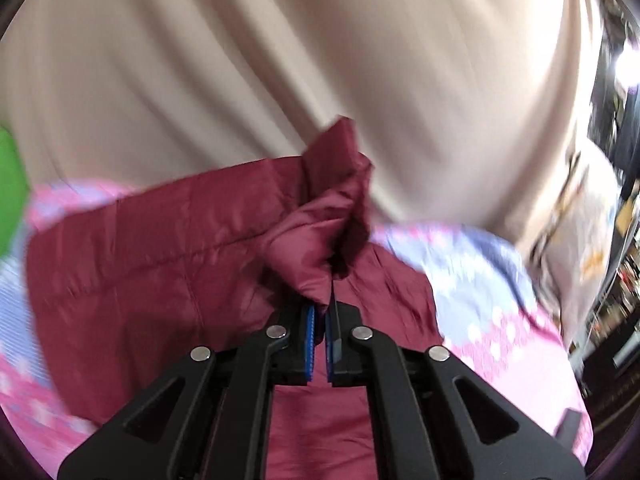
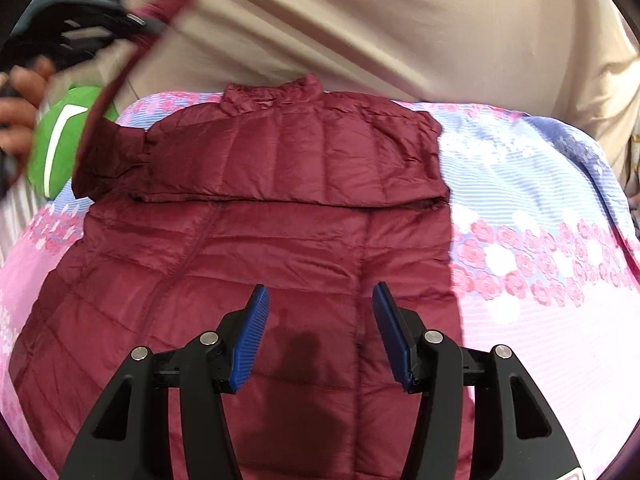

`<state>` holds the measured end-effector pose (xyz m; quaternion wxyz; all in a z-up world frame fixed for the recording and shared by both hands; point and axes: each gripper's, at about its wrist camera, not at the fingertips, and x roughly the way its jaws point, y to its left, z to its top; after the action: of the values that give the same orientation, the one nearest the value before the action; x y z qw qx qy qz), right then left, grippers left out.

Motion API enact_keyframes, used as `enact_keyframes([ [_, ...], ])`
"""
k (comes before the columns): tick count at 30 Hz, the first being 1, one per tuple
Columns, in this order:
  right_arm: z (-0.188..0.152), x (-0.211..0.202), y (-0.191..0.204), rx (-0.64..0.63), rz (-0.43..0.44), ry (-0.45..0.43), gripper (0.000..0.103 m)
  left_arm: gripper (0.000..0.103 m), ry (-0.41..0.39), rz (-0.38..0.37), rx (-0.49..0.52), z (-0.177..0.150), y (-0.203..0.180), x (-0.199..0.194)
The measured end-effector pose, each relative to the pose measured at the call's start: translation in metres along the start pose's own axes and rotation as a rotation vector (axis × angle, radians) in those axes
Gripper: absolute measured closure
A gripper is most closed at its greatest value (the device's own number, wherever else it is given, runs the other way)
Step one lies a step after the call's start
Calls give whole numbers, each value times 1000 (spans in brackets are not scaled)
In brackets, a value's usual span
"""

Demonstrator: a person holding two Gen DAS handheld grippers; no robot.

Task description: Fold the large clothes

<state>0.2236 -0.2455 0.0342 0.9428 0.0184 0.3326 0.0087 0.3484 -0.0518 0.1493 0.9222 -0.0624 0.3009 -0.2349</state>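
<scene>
A maroon quilted jacket point(image 2: 280, 240) lies flat on a pink and blue floral bedsheet point(image 2: 540, 248), collar at the far end. Its left sleeve point(image 2: 120, 92) is lifted up and away from the bed. My left gripper point(image 1: 324, 312) is shut on the cuff end of that sleeve point(image 1: 316, 232), whose fabric bunches beyond the blue pads; the same left gripper point(image 2: 152, 26) shows in the right wrist view at top left, held by a hand. My right gripper point(image 2: 318, 300) hovers open over the jacket's lower middle, nothing between its blue pads point(image 2: 252, 332).
A beige curtain point(image 1: 280, 60) hangs behind the bed. A green garment with a white stripe point(image 2: 60, 140) lies at the bed's left side. Cluttered shelves and a bright light point(image 1: 628, 64) stand to the right.
</scene>
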Motion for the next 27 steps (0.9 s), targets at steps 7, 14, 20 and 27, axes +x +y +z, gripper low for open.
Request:
enact_keyframes([
  [7, -9, 3, -42, 22, -38, 41, 50, 66, 251, 47, -51, -93, -3, 118],
  [14, 27, 15, -50, 74, 76, 8, 37, 20, 121, 32, -176, -103, 62, 34],
  [20, 78, 71, -11, 133, 250, 85, 31, 13, 59, 165, -367, -111, 154, -17],
  [27, 82, 120, 15, 205, 265, 208, 51, 13, 41, 160, -564, -125, 218, -32],
])
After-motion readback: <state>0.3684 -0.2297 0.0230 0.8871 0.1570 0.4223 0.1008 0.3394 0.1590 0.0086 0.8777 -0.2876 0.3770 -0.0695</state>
